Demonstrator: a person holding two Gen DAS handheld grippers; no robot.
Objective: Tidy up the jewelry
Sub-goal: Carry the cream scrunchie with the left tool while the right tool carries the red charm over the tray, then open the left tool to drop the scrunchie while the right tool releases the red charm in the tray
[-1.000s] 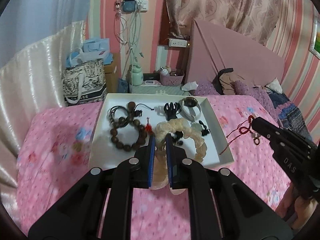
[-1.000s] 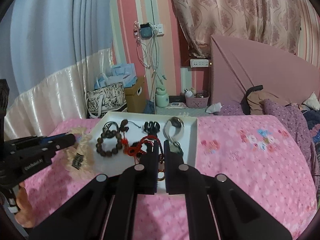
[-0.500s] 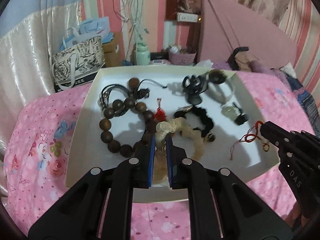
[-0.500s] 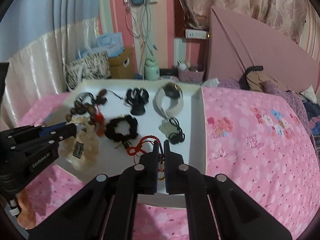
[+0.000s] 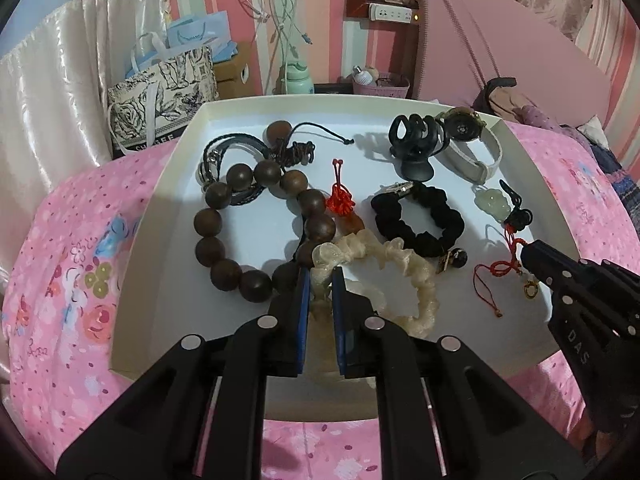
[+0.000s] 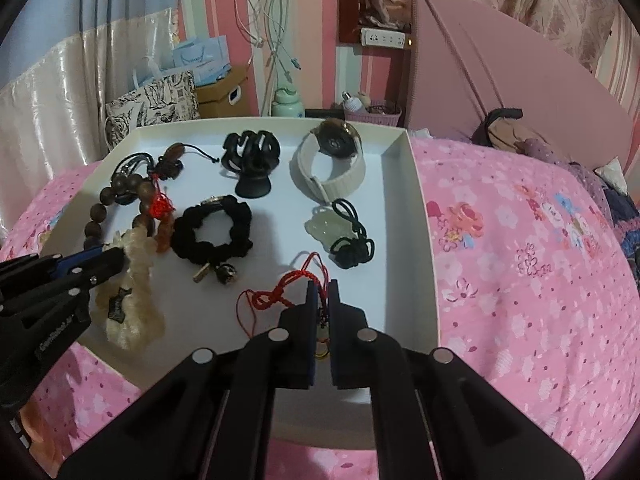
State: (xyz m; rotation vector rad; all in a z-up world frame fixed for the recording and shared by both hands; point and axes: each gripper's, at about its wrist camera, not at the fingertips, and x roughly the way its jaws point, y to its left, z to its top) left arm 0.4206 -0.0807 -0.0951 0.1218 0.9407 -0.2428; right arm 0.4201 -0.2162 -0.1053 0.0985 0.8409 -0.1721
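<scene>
A white tray (image 5: 168, 184) lies on a pink bed and holds jewelry. My left gripper (image 5: 320, 276) is shut on a cream ruffled scrunchie (image 5: 420, 280), which rests over the tray's near middle; it also shows in the right wrist view (image 6: 132, 312). My right gripper (image 6: 322, 288) is shut on a red cord charm (image 6: 280, 296), held low over the tray's near right part; the charm also shows in the left wrist view (image 5: 504, 272). In the tray lie a dark wooden bead bracelet (image 5: 224, 236), a black scrunchie (image 5: 420, 220) and a jade pendant (image 6: 324, 228).
A black claw clip (image 5: 416, 148) and a white-strapped watch (image 6: 332, 164) lie at the tray's far side. A pink headboard (image 6: 500, 76) rises at the back right. Bags (image 5: 160, 92) and a box stand behind the tray. Pink floral bedding (image 6: 520, 260) surrounds it.
Both grippers have moved forward and down over the tray with their items. The scrunchie and the red cord charm now sit low over the tray floor.
</scene>
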